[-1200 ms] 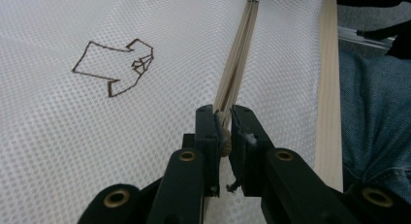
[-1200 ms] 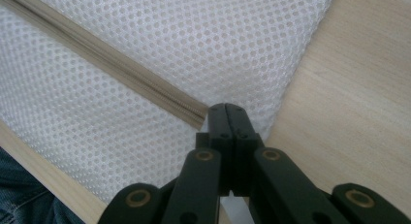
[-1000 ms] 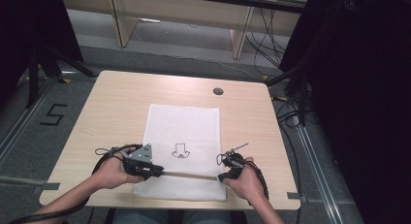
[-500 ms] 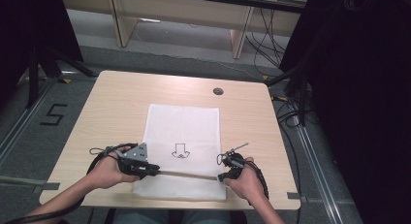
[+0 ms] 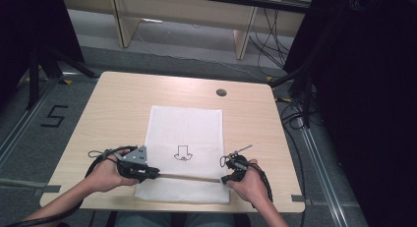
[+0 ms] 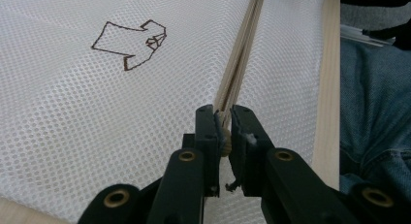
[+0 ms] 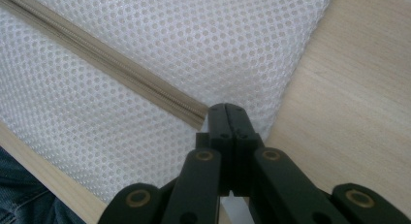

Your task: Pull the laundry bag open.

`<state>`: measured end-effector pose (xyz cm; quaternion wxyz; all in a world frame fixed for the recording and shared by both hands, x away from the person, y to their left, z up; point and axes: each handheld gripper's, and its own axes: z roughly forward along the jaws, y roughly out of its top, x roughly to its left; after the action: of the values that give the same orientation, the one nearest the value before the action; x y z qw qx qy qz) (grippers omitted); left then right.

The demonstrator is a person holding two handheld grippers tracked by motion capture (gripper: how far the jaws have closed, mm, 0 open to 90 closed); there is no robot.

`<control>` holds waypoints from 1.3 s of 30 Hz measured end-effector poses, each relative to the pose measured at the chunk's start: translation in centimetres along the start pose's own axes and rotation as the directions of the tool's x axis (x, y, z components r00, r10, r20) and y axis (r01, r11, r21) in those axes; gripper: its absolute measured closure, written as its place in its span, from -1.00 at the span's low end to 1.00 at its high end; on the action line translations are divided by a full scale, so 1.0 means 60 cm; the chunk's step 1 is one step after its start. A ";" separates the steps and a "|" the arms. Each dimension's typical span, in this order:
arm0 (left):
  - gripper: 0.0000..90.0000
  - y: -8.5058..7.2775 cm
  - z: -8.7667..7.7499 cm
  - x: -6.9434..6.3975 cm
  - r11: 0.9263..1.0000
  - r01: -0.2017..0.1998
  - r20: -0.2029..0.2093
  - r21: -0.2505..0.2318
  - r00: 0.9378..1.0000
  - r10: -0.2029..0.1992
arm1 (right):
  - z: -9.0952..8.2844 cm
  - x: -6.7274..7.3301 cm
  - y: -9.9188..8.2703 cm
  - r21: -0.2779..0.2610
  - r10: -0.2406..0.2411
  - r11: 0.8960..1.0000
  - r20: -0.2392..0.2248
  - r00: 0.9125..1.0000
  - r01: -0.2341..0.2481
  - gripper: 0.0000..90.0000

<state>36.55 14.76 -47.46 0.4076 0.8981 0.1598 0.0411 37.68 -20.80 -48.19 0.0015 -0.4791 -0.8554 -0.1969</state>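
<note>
**A:** ok quick count of what's on the table (image 5: 118, 97)? I get one white mesh bag (image 5: 186, 126), lying flat in the lower middle of the high view, long side running up the frame.

**B:** yep, one bag. One zipper (image 5: 189, 177) on it too, a tan strip running left to right across the bag near its bottom edge. And one little drawn arrow-ish mark (image 5: 182, 153) in the middle of the mesh, just above the zipper.

**A:** two grippers, one per hand. The left gripper (image 5: 153, 174) is at the lower left of the bag, right on the zipper's left end. In the left gripper view its jaws are clamped on the zipper (image 6: 238, 73), with a small tan bit pinched between the pads, looks like the slider or pull.

**B:** agreed, that one's got hold of the zipper. The right gripper (image 5: 224, 180) sits at the lower right, at the zipper's other end. In the right gripper view the two jaws are pressed fully together at the bag's corner, just beside the zipper end (image 7: 196, 115). Can't tell if any mesh is caught between them.

**A:** other stuff: one round dark grommet hole (image 5: 221, 92) in the upper right of the tabletop, and a "5" (image 5: 54, 117) marked on the floor at left.

**B:** plus two hands, both at the bottom of the frame.
</note>
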 end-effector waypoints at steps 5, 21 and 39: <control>0.82 -0.002 -0.003 -0.002 1.000 0.021 0.005 -0.002 1.000 -0.021 | 0.000 0.000 0.000 -0.003 0.000 1.000 0.002 1.000 0.000 1.00; 0.82 -0.010 -0.013 0.003 1.000 0.001 -0.008 0.008 1.000 0.000 | 0.000 0.000 0.000 -0.002 0.000 1.000 0.003 1.000 0.000 1.00; 0.82 -0.024 -0.025 0.005 1.000 0.027 -0.021 0.013 0.999 -0.027 | 0.000 0.000 0.000 -0.003 0.000 1.000 0.001 1.000 0.000 1.00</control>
<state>36.14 16.80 -47.59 0.4003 0.8982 0.1763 0.0439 37.66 -20.80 -48.20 0.0001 -0.4792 -0.8551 -0.1981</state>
